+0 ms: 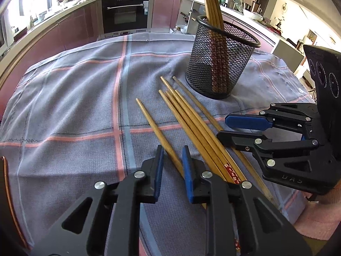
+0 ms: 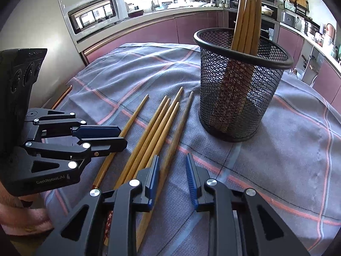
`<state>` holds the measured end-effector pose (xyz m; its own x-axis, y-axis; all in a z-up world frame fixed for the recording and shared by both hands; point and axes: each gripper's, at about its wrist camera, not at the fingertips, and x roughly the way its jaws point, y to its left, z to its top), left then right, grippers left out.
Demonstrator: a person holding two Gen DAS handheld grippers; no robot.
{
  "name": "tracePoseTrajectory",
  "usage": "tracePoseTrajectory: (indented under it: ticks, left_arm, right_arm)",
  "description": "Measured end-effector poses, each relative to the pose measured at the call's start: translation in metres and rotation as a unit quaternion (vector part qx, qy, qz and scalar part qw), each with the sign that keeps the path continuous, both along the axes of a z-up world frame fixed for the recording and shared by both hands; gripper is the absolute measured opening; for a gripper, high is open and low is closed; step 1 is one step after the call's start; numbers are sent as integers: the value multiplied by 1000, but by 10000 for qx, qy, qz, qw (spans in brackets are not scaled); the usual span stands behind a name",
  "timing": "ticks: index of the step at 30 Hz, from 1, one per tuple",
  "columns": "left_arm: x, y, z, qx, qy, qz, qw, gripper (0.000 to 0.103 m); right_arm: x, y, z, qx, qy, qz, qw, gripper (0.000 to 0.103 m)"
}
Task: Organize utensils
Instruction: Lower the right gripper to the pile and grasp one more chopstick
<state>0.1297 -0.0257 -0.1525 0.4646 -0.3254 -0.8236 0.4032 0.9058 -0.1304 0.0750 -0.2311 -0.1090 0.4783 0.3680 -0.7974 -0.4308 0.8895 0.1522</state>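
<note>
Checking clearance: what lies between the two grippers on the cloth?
Four loose wooden chopsticks lie between left gripper and right gripper, in the right wrist view.

Left gripper (image 1: 172, 160) and right gripper (image 2: 172, 166) side by side, tilted steeply downward, jaws narrowly parted, pads pressing on nothing.

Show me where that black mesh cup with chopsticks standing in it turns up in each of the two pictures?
Left wrist view: the black mesh cup stands upper right of centre, beyond the loose chopsticks on the cloth.
Right wrist view: the black mesh cup stands right of centre, beside the loose chopsticks' tips.
Shared landmark: the checked cloth's pink stripes.
</note>
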Motion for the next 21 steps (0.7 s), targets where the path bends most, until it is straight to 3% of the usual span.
tracePoseTrajectory:
  ticks: [8,15,21]
  left_arm:
    - [5,-3,1,168,-74,93,9998,17]
    - [8,0,0,156,-66,229,9996,15]
    - [8,6,1,207,-95,404,9989,27]
  right_arm:
    - [12,11,-1,-106,-116,-55,9999,23]
    - [17,2,-2,155,-20,-208,9997,9]
    - [14,-2,-1,307,24,-201,9993,7]
